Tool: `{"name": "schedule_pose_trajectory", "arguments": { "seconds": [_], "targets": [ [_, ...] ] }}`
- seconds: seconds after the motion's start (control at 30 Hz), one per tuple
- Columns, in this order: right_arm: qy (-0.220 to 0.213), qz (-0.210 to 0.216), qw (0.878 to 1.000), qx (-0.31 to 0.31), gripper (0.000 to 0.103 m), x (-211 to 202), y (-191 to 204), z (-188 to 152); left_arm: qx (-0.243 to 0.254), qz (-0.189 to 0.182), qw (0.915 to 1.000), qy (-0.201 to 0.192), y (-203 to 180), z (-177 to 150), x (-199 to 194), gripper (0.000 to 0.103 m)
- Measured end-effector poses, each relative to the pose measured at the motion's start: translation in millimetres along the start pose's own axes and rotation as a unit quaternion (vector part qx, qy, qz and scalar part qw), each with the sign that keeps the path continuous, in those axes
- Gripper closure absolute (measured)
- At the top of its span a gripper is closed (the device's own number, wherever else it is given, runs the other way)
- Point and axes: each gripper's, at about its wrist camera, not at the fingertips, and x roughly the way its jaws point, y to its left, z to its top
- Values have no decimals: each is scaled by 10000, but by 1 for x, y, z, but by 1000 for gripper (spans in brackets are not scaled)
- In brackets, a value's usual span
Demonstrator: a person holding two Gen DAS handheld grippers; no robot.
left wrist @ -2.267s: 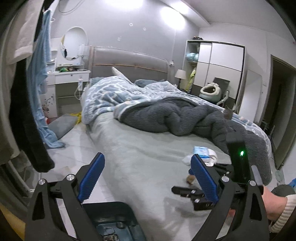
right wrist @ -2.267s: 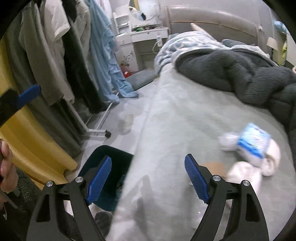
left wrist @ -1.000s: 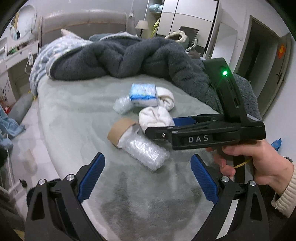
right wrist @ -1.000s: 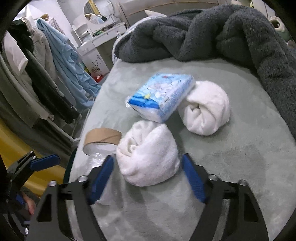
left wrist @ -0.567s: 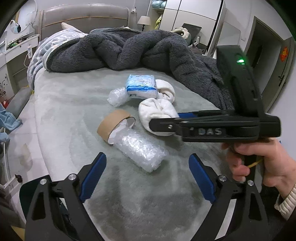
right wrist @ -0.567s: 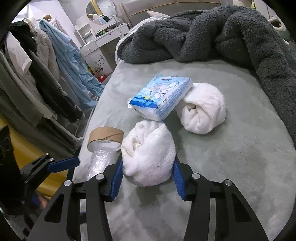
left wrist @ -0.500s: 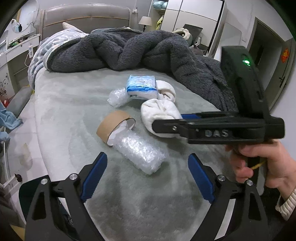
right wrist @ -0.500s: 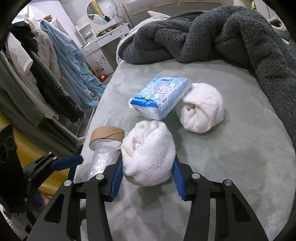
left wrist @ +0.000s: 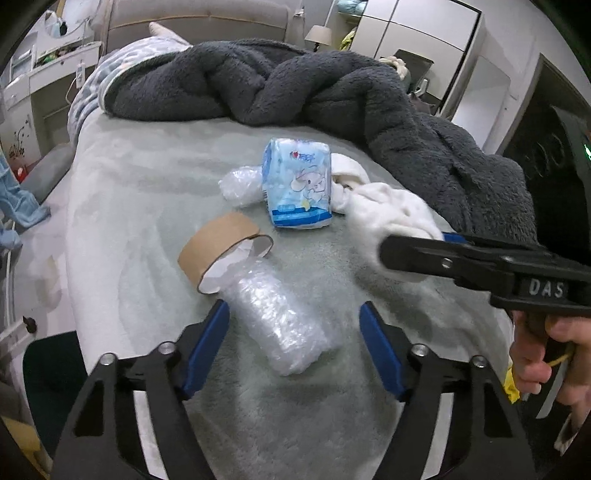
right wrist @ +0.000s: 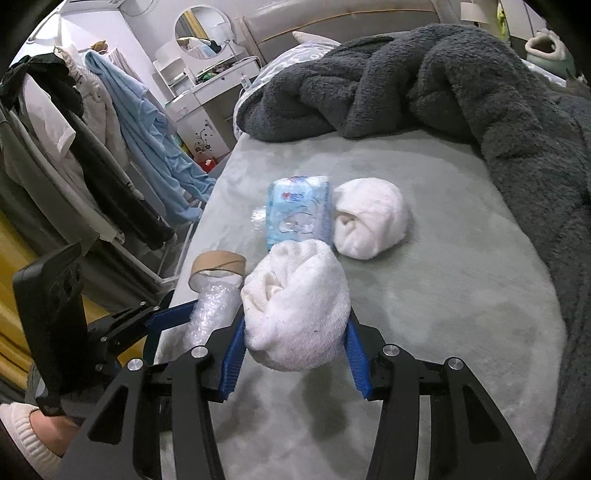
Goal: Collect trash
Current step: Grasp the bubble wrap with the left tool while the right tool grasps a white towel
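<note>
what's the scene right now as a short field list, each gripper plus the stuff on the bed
right gripper: shut on white towel ball, lifted slightly off the bed
left gripper: open, straddling the bubble wrap roll, not gripping
cardboard ring: on the bed, bubble wrap roll sticking out of it
tissue pack: on the bed, behind the ring
second towel ball: on the bed, right of the tissue pack
dark blanket: heaped behind

grey blanket, clothes rack, mirror
</note>
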Motion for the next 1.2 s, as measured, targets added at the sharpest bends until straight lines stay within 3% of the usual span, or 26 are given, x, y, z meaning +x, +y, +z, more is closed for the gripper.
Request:
{"name": "schedule_pose_trajectory", "arguments": {
  "seconds": [0.07,0.23,0.6,0.8,1.03,1.2],
  "targets": [
    [-3,-36,10000,10,54,-2,-3,-1,-60,100,9999,69,2,0,3,44],
    [-45,-59,10000,-41,54,-7,4,1,-75,101,9999,86,3,0,-1,49],
    [-272,-88,9995,-112,54,-22,44,6,106,-232,9994,-226,-7,-3,-45,50],
    [-618,-206,9977,-160,54,-35,61,14,170,-178,9984,-504,0,-3,-76,50],
    [-553,-213,9980,-222,54,-18,81,15,-19,123,9972,-732,34,-7,-102,50],
    [-520,-72,9975,-465,54,-4,111,20,-429,391,9956,-736,71,-10,-113,49]
  ]
}}
